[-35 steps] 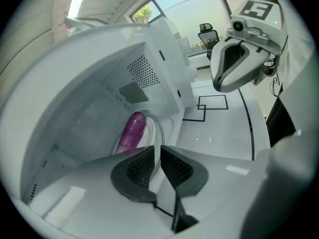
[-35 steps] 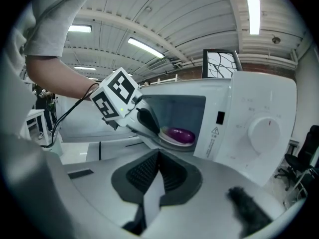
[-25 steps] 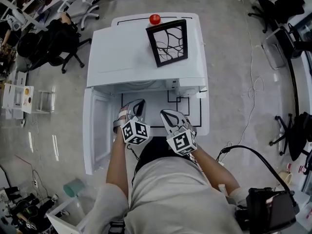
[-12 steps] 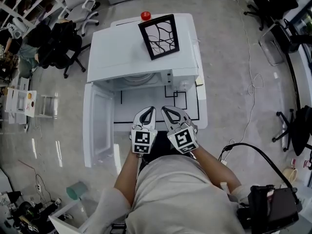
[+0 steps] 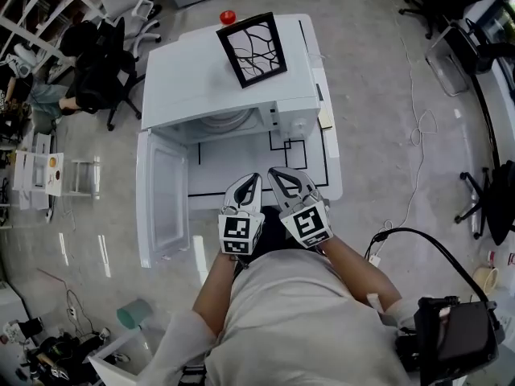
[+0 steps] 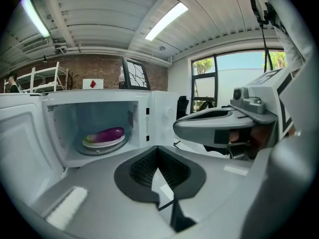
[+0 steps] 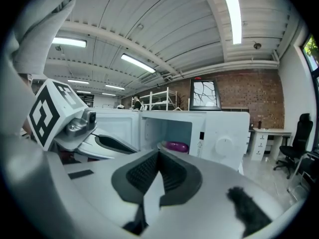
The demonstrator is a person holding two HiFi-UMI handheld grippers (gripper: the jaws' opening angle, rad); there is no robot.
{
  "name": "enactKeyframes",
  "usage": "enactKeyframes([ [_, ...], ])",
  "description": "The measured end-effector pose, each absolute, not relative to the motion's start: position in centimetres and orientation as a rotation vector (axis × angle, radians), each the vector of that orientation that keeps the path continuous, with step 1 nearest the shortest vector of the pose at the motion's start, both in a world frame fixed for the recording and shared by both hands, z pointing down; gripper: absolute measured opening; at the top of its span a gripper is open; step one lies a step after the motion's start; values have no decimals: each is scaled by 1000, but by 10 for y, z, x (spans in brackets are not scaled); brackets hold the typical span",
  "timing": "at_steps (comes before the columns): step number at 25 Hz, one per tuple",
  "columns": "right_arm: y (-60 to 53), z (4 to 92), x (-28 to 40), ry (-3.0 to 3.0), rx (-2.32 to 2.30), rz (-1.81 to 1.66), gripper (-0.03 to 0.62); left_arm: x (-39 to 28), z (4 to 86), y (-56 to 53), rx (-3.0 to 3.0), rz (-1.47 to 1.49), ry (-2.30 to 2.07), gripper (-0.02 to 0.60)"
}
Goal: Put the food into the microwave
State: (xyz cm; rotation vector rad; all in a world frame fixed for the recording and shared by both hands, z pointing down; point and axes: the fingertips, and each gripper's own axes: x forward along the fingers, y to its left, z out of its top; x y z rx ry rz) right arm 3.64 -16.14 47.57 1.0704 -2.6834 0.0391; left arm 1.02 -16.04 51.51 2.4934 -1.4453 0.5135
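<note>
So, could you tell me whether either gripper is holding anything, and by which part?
Nothing is held: the left gripper and the right gripper are both shut and empty. The eggplant lies on its plate inside the microwave.

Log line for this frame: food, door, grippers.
food: eggplant on plate inside microwave | door: open | left gripper: shut, empty | right gripper: shut, empty

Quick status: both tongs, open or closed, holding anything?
Left tongs: closed, nothing held.
Right tongs: closed, nothing held.
</note>
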Motion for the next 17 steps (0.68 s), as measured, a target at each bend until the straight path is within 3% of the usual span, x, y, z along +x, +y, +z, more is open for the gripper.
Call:
enactKeyframes([
  [17, -163, 476, 34, -2664, 1064, 17, 9, 9, 509, -161, 2515, 505, -1429, 8],
])
